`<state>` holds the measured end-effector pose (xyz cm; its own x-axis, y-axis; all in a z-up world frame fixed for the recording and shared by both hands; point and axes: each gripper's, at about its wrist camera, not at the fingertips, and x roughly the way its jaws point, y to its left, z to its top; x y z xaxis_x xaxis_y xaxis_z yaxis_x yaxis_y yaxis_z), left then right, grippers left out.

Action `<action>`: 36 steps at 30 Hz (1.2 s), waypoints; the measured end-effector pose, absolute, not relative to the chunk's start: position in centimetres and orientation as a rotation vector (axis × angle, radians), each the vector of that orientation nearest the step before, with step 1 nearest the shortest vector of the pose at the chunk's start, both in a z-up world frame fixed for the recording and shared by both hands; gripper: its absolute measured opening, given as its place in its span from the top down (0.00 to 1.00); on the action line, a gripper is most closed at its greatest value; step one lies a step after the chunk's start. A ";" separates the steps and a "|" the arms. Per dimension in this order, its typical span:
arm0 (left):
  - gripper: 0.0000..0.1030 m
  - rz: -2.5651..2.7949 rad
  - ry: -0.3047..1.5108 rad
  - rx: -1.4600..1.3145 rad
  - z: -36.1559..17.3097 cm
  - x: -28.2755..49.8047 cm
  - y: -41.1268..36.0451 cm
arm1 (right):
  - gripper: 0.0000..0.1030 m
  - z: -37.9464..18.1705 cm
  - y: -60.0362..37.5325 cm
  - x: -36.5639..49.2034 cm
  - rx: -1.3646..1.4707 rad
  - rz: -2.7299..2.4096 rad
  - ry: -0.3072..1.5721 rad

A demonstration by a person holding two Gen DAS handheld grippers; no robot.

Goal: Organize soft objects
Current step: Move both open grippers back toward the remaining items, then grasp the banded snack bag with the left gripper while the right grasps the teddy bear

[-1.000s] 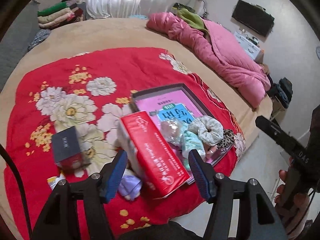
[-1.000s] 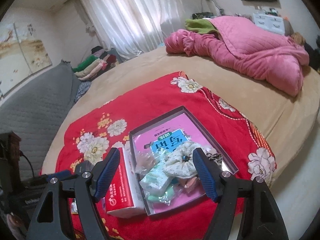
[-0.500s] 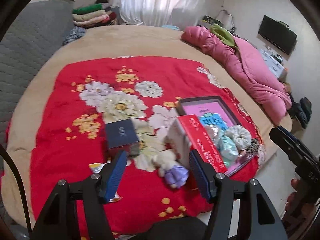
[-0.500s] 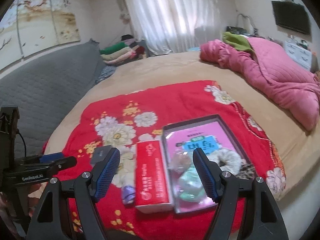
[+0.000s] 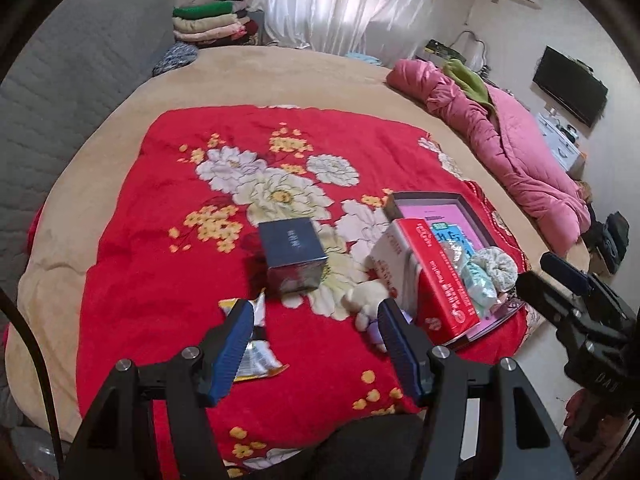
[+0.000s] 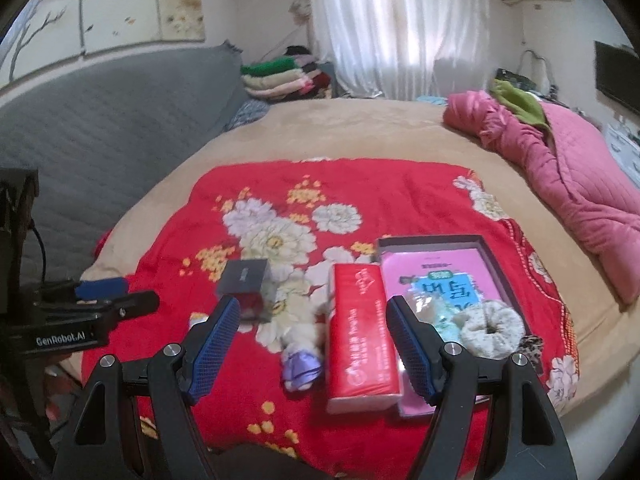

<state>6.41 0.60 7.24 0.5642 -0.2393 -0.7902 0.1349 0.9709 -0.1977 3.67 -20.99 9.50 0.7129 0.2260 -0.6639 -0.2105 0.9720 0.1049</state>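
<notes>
Right wrist view: a small plush toy (image 6: 301,354) lies on the red quilt (image 6: 160,240), touching the left side of the red pack (image 6: 360,336). The pack leans against the tray (image 6: 496,264), which already holds a scrunchie (image 6: 492,330) and soft packets (image 6: 444,316). A dark box (image 6: 244,280) stands beyond the toy, apart from it. A flat wrapper (image 5: 256,356) lies near the left edge of the group.

Judged risks:
- The toy is wedged against the pack. A jaw coming down on that side could strike the pack and tip it into the tray or off the bed edge.
- The toy is soft and lumpy. A shallow pinch may catch only its purple part and let it slip.
- Both grippers hover over the same small area. They could collide if both reach for the toy.

Right gripper (image 6: 312,344): jaws wide apart, holding nothing, touching nothing; toy and pack show between them but below.

Left gripper (image 5: 316,344): jaws parted moderately, empty, above the quilt; in its view the toy (image 5: 366,298) sits just beside the right finger.
</notes>
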 end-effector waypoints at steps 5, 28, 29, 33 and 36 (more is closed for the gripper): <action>0.38 -0.192 0.966 -0.141 6.0 5.9 2.4 | 0.26 8.0 -19.0 3.6 -0.020 0.271 0.773; 0.38 -0.149 1.107 -0.152 -0.7 5.5 4.1 | 0.26 0.7 -15.0 3.9 -0.143 0.329 0.928; 0.38 -0.148 1.117 -0.153 -1.0 5.6 4.1 | 0.26 0.4 -15.0 4.0 -0.147 0.327 0.939; 0.38 -0.148 1.150 -0.164 -2.2 5.9 4.2 | 0.26 -1.1 -14.6 4.3 -0.189 0.318 0.969; 0.38 -0.144 1.168 -0.170 -3.1 6.1 4.3 | 0.26 -1.9 -14.2 4.7 -0.219 0.307 0.977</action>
